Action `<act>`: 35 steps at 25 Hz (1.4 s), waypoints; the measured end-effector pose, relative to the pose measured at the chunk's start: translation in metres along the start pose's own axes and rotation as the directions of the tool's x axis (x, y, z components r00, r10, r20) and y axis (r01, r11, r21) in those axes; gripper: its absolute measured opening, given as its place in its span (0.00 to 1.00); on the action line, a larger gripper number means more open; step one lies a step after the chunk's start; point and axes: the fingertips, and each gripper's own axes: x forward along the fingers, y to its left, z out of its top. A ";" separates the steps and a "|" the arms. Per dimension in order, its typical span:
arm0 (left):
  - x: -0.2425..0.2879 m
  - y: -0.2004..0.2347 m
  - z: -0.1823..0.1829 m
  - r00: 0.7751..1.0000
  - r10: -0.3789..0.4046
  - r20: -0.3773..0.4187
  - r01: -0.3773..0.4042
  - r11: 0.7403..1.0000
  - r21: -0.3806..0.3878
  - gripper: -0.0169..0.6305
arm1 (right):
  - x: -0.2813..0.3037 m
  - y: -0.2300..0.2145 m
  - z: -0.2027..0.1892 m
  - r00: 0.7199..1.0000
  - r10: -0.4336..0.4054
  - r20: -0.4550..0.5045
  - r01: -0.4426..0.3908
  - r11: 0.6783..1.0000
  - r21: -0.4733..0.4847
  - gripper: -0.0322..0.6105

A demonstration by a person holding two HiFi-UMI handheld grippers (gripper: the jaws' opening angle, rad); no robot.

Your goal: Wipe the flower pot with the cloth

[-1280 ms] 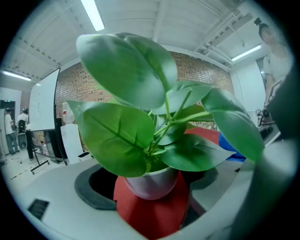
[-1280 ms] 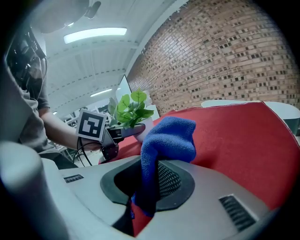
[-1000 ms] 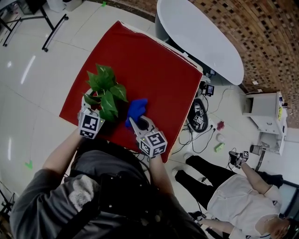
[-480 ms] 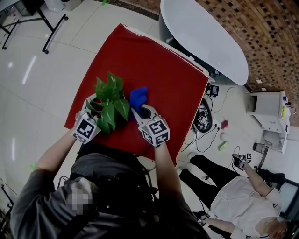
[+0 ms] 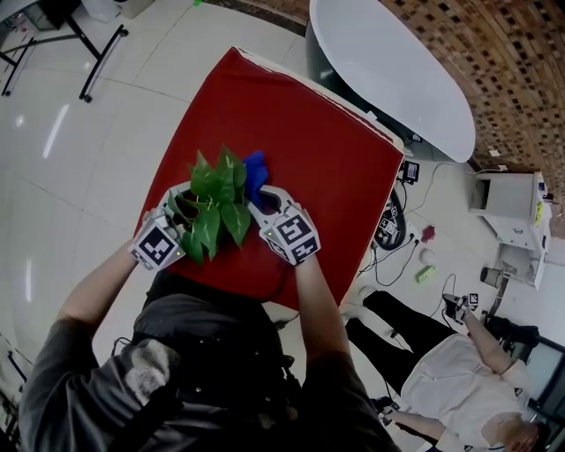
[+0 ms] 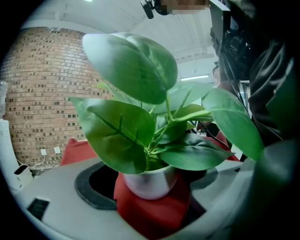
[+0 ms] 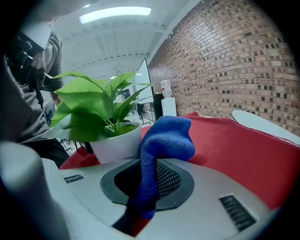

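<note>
I am recording the flower pot point(image 6: 150, 183) as a small, round white pot carrying broad green leaves point(image 5: 216, 199). It is standing upright close to the near edge of the red table cover point(image 5: 300, 132). It is sitting between the jaws of the left gripper point(image 5: 181, 207), whose pads are pressing its sides. The cloth point(image 7: 165, 138) is blue and coarse-knit. The right gripper point(image 5: 262, 199) is pinching it by one end, and its free end is bunching just beside the pot's wall. I cannot tell whether the two are touching.

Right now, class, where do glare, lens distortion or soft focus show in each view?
Head view: glare streaks the glossy floor. Left gripper view: fisheye bends the brick wall; the flower pot looks slightly soft. Right gripper view: ceiling light blown out, blue cloth crisp.
</note>
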 end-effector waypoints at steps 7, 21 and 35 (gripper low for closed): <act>-0.001 0.005 -0.005 0.999 -0.041 -0.005 0.041 0.998 0.037 0.71 | 0.002 0.006 0.001 0.998 0.024 -0.065 -0.028 0.998 -0.060 0.17; -0.008 -0.027 -0.021 1.000 -0.030 0.007 0.030 0.999 0.028 0.71 | -0.032 0.064 -0.037 1.000 -0.022 0.014 0.022 0.999 0.029 0.17; -0.009 -0.040 -0.018 0.998 0.043 0.035 -0.040 0.996 -0.077 0.72 | -0.055 0.112 -0.051 0.986 -0.154 0.068 0.143 0.980 0.137 0.17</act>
